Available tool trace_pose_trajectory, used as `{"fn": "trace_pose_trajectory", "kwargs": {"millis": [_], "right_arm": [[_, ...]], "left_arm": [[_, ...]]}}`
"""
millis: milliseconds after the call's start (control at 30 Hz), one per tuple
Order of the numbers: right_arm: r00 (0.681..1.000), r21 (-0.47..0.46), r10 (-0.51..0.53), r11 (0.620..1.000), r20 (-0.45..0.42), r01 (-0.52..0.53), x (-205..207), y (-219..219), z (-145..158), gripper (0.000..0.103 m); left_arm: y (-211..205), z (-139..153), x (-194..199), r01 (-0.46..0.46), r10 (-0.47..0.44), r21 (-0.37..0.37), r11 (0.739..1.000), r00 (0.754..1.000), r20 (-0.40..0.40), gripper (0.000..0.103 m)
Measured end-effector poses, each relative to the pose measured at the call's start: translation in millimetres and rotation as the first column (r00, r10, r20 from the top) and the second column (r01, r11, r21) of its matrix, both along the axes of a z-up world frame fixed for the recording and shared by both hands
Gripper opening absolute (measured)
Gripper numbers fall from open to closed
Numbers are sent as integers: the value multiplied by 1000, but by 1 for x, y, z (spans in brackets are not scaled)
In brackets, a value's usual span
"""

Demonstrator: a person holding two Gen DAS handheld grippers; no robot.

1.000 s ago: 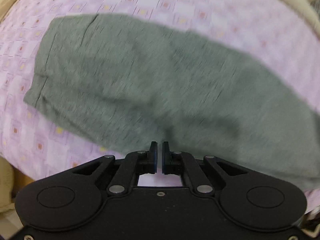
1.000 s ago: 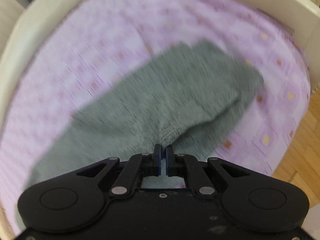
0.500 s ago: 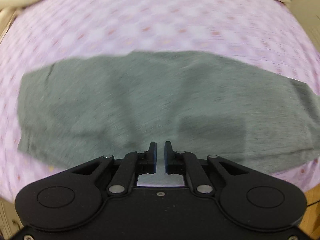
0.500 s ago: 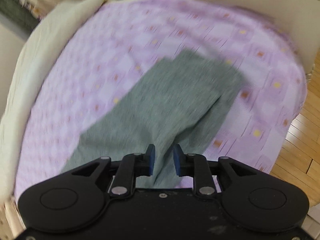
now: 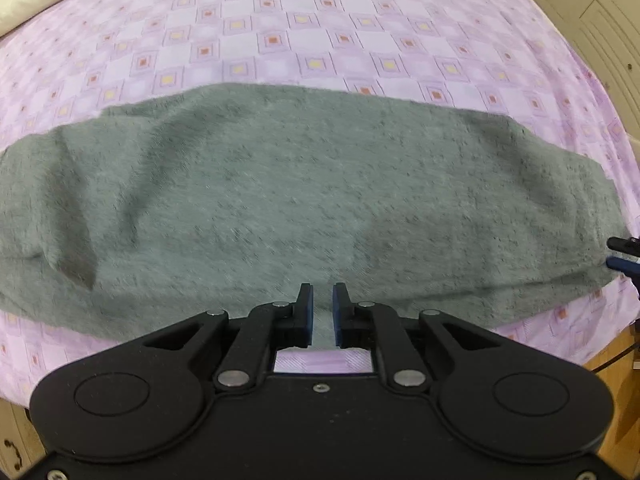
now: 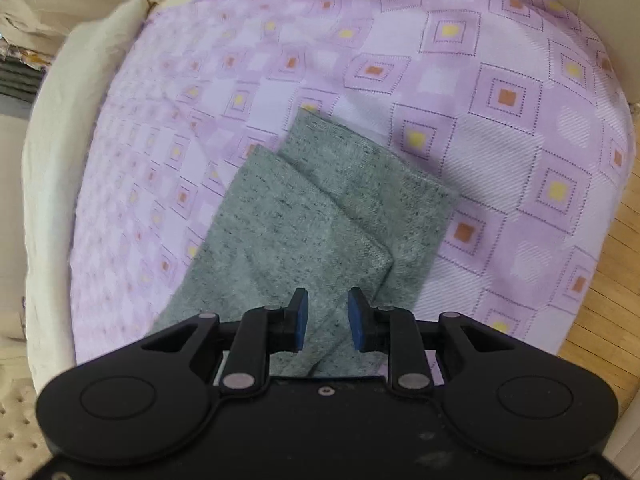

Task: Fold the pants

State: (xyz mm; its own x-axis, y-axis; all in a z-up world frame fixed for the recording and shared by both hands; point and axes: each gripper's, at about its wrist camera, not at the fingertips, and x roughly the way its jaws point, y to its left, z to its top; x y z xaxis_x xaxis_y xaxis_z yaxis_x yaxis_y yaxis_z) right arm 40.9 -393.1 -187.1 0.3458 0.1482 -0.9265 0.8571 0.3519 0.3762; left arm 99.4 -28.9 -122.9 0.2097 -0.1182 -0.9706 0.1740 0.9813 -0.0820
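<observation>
Currently, findings as follows.

Pants: grey knit pants point(image 5: 304, 196) lie flat on the bed point(image 5: 320, 40), near the bed's front edge, stretched lengthwise across it.

Fold state: the two legs lie one over the other; in the right wrist view the upper leg's hem point(image 6: 316, 184) sits slightly short of the lower leg's hem point(image 6: 384, 168), so the edges do not line up exactly. Judged: the lengthwise fold is done.

Left gripper: the left gripper point(image 5: 322, 312) hovers over the pants' long edge nearest the bed front, about midway along the length. Jaws stand a narrow gap apart, nothing between them; cloth is visible through the gap.

Right gripper: the right gripper point(image 6: 328, 320) hangs over the leg end of the pants, toward the bed's corner beside the floor point(image 6: 600, 320). Jaws stand clearly apart, holding nothing.

Surface: a low ridge and shadowed dip show near the pants' left end in the left wrist view; the rest lies smooth.

Remaining: judged, the crosswise folds are not yet done; the pants are at full length.

Progress: roughly the first half complete, in my judgement.

Risk: the offset hems may carry through into the later folds unless squared first.

Surroundings: a cream pillow point(image 6: 52, 160) lies along the bed's far side.
</observation>
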Motion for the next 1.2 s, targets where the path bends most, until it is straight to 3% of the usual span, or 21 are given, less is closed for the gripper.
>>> {"fn": "trace_pose_trajectory", "kwargs": {"millis": [167,300,400,467,667,733,800,1000,1200], "right_arm": [[997,-19,67,998,35,-67,-12,0,4,26],[997,9,5,1000,81,-6,-8,-9,-10,26],[991,-22,10,1000,134,-7,-2,-10,-7,26],[986,-99,71,994,152,-56,4,-7,4,6],[954,-287,267,932,135,-220,10,7,48,5],[948,-298,284,926,143,-232,6,6,58,4],[948,-304,283,925,143,-230,1,3,66,4],[938,-308,313,916,149,-257,0,-3,75,4],[928,-314,338,908,158,-277,3,-1,81,4]], "left_arm": [[-9,-2,-10,-47,46,-14,999,999,-23,17],[-16,-4,-14,-51,50,-8,999,998,-22,17],[-18,-2,-16,-65,65,7,998,998,-14,17],[-18,-3,-17,-77,77,19,997,997,-9,17],[-15,-15,-20,-116,113,-64,991,992,-61,18],[-13,-21,-21,-136,127,-110,985,988,-86,30],[-11,-27,-23,-164,151,-149,975,984,-98,47],[-2,-47,-14,-303,271,-256,918,950,-152,54],[13,-61,-1,-451,412,-303,840,892,-186,55]]}}
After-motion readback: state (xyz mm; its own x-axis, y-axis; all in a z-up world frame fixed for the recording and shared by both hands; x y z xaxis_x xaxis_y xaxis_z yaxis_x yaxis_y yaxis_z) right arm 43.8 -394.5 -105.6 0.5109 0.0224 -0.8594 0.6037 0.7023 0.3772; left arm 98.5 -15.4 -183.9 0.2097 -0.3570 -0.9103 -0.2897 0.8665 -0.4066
